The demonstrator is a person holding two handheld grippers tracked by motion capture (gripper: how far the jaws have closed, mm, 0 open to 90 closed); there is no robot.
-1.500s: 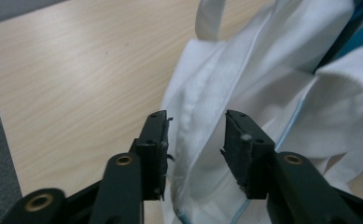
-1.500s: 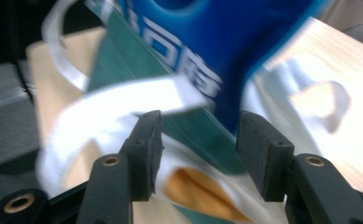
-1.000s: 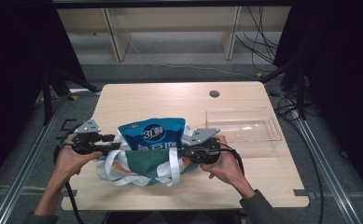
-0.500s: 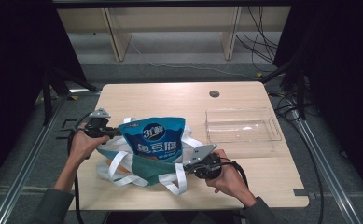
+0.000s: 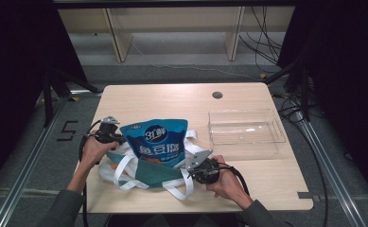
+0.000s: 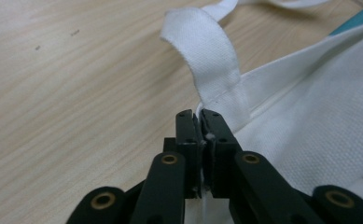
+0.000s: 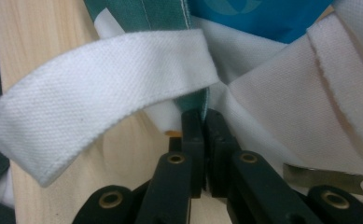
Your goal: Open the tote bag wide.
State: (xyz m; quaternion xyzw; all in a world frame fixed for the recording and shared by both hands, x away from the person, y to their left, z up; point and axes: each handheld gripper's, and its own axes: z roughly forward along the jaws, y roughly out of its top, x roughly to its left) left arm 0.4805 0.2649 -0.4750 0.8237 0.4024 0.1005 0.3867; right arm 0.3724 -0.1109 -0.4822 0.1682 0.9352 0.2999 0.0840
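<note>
Two tools are down at your desk [image 5: 248, 189], a pale wooden top with a dark round hole [image 5: 217, 95] near its far edge and a clear plastic tray [image 5: 246, 132] standing on its right half. Beyond it you have grey floor, wooden frame legs and loose cables, with black curtains on both sides.

Your green-and-white cloth bag [image 5: 148, 171] lies at the near left of the desk, a blue snack pouch [image 5: 157, 142] sticking out of its mouth. Your left tool [image 6: 200, 123] is pinched together on the bag's white edge, just below a handle loop [image 6: 207, 60]. Your right tool [image 7: 202, 123] is clamped on the bag's rim, under another white strap [image 7: 100, 107].

Whatever sits deeper in the bag is covered by the pouch, and the orange bit beside it is too small to make out.
</note>
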